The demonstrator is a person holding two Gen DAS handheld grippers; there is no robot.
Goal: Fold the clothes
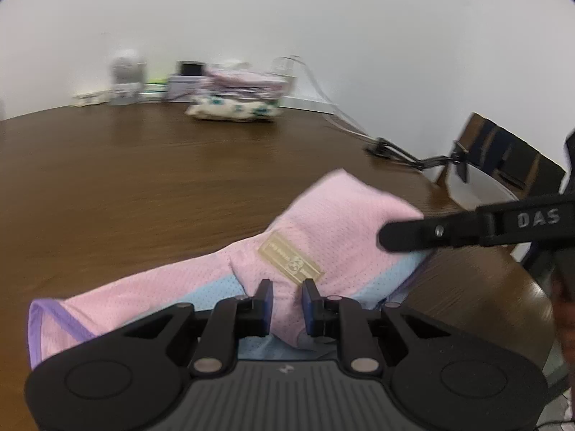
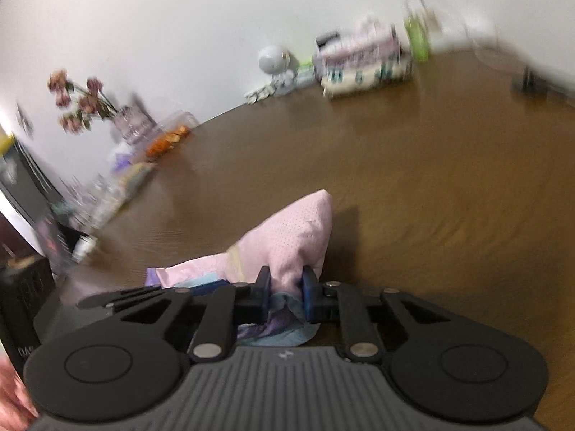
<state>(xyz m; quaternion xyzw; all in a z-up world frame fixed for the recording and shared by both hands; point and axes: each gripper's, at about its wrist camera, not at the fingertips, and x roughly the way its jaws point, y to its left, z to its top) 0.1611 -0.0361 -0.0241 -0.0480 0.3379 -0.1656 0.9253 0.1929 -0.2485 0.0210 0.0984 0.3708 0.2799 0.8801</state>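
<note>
Pink mesh garment (image 1: 334, 237) with pale blue lining and purple trim lies bunched low in the frame on the brown wooden table (image 1: 161, 179), a fold of it pinched between the narrowed fingers of the left gripper (image 1: 286, 296) at bottom centre. From the right edge of that view the right gripper (image 2: 286, 283) reaches onto the cloth's upper right part; its own camera shows its fingers clamped on a raised pink peak at lower centre.

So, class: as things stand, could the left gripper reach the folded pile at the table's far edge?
Probably not yet: the left gripper is shut on the pink garment; bare table separates it from the folded pile.
</note>
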